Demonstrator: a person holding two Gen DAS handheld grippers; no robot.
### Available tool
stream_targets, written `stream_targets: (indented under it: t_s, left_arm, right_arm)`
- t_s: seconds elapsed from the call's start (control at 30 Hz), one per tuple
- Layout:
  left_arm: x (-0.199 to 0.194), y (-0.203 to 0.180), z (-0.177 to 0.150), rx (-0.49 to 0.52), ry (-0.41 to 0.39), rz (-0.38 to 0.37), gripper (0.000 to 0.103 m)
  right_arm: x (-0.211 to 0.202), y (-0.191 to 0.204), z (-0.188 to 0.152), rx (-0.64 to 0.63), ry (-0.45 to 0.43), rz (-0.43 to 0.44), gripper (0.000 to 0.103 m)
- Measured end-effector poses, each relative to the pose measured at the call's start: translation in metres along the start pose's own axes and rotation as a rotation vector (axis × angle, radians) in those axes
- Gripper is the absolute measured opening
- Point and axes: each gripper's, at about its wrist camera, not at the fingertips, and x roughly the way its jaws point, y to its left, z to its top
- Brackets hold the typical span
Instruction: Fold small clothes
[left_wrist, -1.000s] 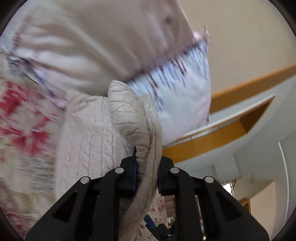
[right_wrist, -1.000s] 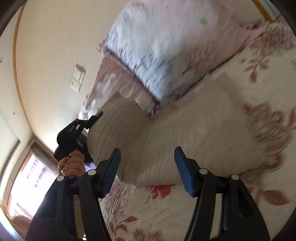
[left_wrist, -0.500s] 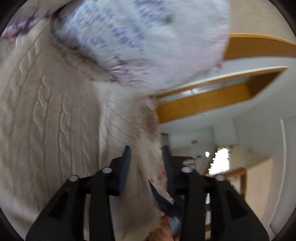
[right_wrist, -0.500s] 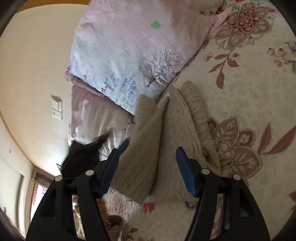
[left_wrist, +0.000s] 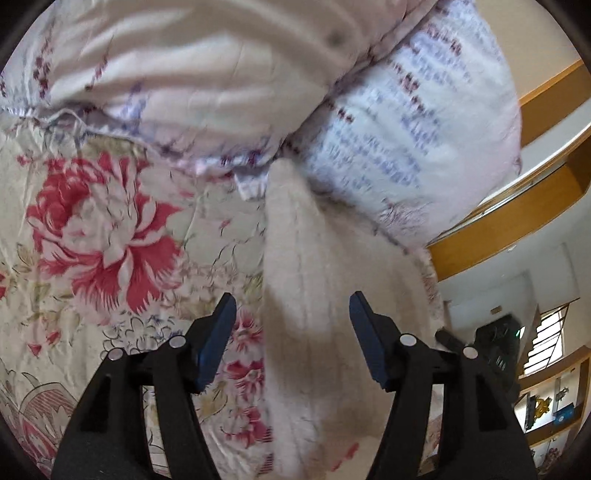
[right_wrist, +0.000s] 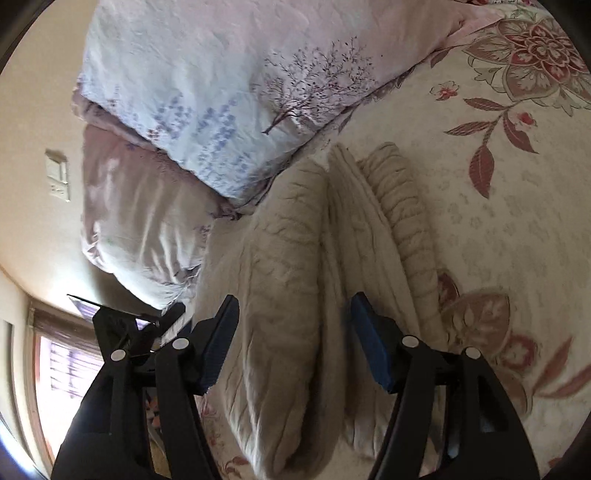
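Bedspread (right_wrist: 498, 229), floral and cream, fills the ground ahead of both grippers, with two pillows (right_wrist: 229, 85) stacked at its far edge, beyond the fingertips in either view. Cream cable-knit garment (right_wrist: 295, 280) lies bunched in long ridges on the spread, running forward from between the fingers of the right gripper (right_wrist: 293, 334) up to the pillows; its far end touches them. The right gripper's jaws stand wide apart over the folds, holding nothing. The left gripper (left_wrist: 291, 334) is likewise spread and empty, one knit ridge (left_wrist: 314, 295) passing between its fingers; whether the pads touch it I cannot tell.

The knit looks soft, thick and light, likely to sag and stretch when lifted, not slip. A hem or the ribbed edge (right_wrist: 402, 221) right of the right gripper seems the firmest hold.
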Motion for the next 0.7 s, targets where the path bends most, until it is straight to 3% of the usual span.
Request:
stream_targets:
  t_s: [0.1,0.17,0.27,0.3,0.33,0.47,0.57,0.63,0.7]
  left_arm:
    - [0.009,0.000,-0.006,0.013,0.025,0.015,0.066]
    - [0.010,0.000,-0.008,0.021,0.028,0.012,0.067]
    - [0.013,-0.003,-0.008,0.025,0.038,0.005,0.069]
    - [0.013,-0.003,-0.008,0.024,0.042,0.003,0.069]
    - [0.013,-0.002,-0.008,0.021,0.046,0.000,0.069]
    - [0.016,-0.008,-0.008,0.026,0.051,-0.020,0.069]
    - [0.014,-0.012,-0.011,0.041,0.057,-0.034,0.069]
    - [0.016,-0.018,-0.013,0.056,0.064,-0.049,0.069]
    - [0.017,-0.023,-0.016,0.071,0.068,-0.055,0.069]
  right_arm:
    - [0.012,0.000,0.008,0.008,0.009,0.023,0.063]
    - [0.019,0.002,0.015,0.002,0.003,0.015,0.054]
    - [0.028,-0.001,0.024,0.011,-0.009,-0.003,0.038]
    - [0.030,-0.001,0.027,0.008,-0.013,-0.017,0.023]
    - [0.031,-0.001,0.028,-0.001,-0.020,-0.029,0.018]
    - [0.011,0.025,0.018,-0.168,-0.120,-0.100,0.015]
    - [-0.021,0.057,0.008,-0.321,-0.249,-0.175,0.015]
    - [-0.037,0.067,0.005,-0.386,-0.313,-0.231,0.015]
    - [-0.044,0.063,0.009,-0.387,-0.322,-0.270,0.015]
